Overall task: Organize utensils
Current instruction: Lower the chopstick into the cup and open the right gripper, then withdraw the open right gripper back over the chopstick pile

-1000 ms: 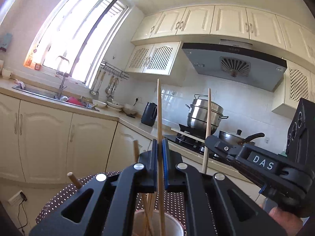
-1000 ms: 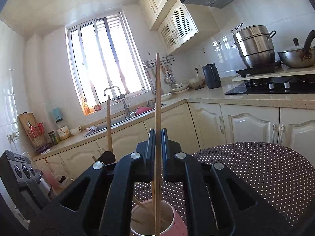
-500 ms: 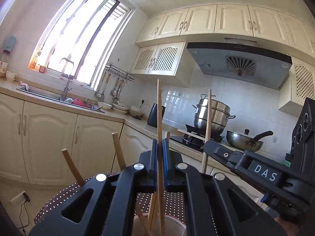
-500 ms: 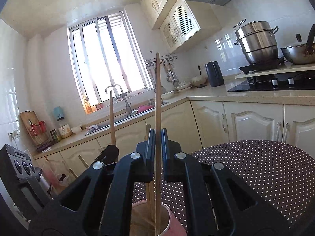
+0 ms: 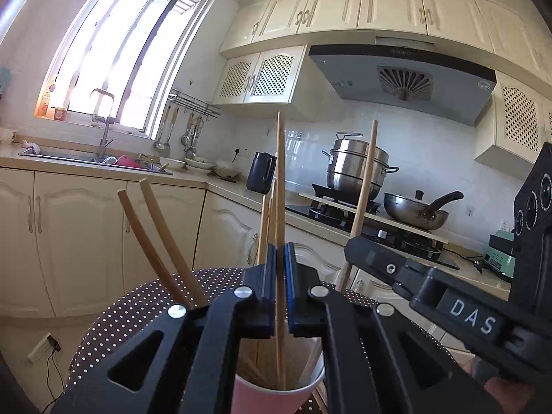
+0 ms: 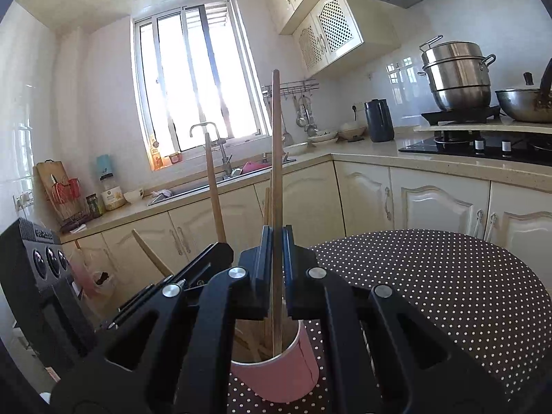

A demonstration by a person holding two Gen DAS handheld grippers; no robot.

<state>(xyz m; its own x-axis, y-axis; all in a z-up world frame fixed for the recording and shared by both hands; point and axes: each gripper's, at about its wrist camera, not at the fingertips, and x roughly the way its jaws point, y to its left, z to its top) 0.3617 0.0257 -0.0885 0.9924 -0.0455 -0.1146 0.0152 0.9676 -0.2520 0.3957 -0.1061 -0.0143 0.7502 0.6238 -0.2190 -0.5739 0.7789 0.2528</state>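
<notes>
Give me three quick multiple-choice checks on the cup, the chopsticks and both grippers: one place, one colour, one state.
1. Where does the cup stand? A on the dotted tablecloth; B in the sink; C on the stove.
2. What colour is the cup's outside? A blue; B pink; C green.
3. What is the left gripper doing? A open, holding nothing; B shut on a chopstick; C shut on the cup rim.

Key: 1 A, cloth surrounds its base. 2 B, pink wall shows. 3 B, pads pinch the stick; the right gripper likewise pinches its chopstick.

We held our left gripper and right gripper side by side, jaws nearly closed, fingers pointing level.
</notes>
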